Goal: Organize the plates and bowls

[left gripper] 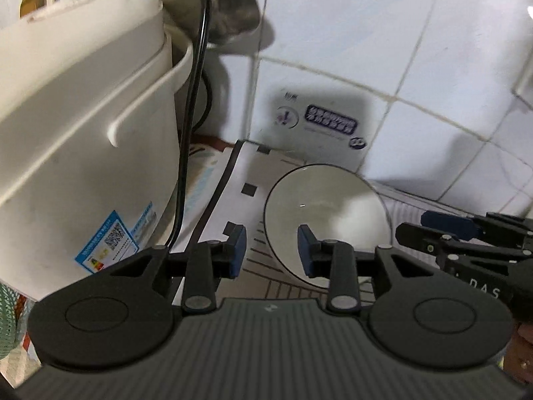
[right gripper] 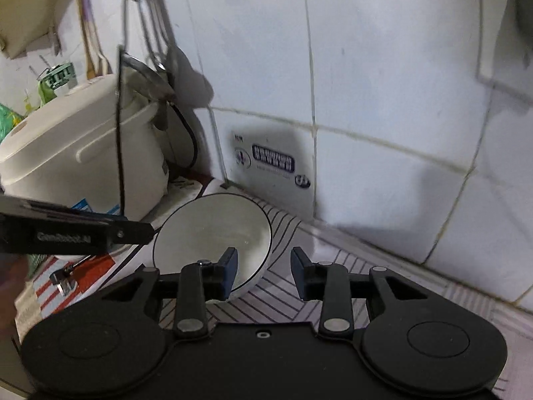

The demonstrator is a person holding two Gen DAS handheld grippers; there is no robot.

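Item: white bowl [left gripper: 324,213] with a thin dark rim, upright on a patterned mat [right gripper: 283,296] on the worktop [right gripper: 416,286], close to the tiled wall [right gripper: 383,66] and just right of a white rice cooker [left gripper: 76,126]. The bowl appears empty; nothing grips it.

Left tongs [left gripper: 271,250]: tilted downward toward the worktop, blue pads [left gripper: 238,250] spread with a clear gap between them. The bowl's near left rim shows in and behind that gap, but the pads do not press on it. In the right wrist view the left tongs [right gripper: 146,231] enter from the left edge as a dark bar, tip just beside the bowl's left rim; contact cannot be told.

Right tongs [right gripper: 265,275]: likewise angled down, pads [right gripper: 230,271] parted. The left pad overlaps the bowl's near right wall in the picture; the right pad stands over the mat, apart from the bowl. No pinch shown. In the left wrist view the right tongs [left gripper: 411,230] reach in from the right, tip near the bowl's right rim.

Surroundings: black cable [left gripper: 188,133] hanging down in front of the cooker; metal ladle [left gripper: 230,10] hung on the wall above; printed sticker [right gripper: 273,163] on the lower tile; small metal part [right gripper: 63,283] on red-striped paper at left.
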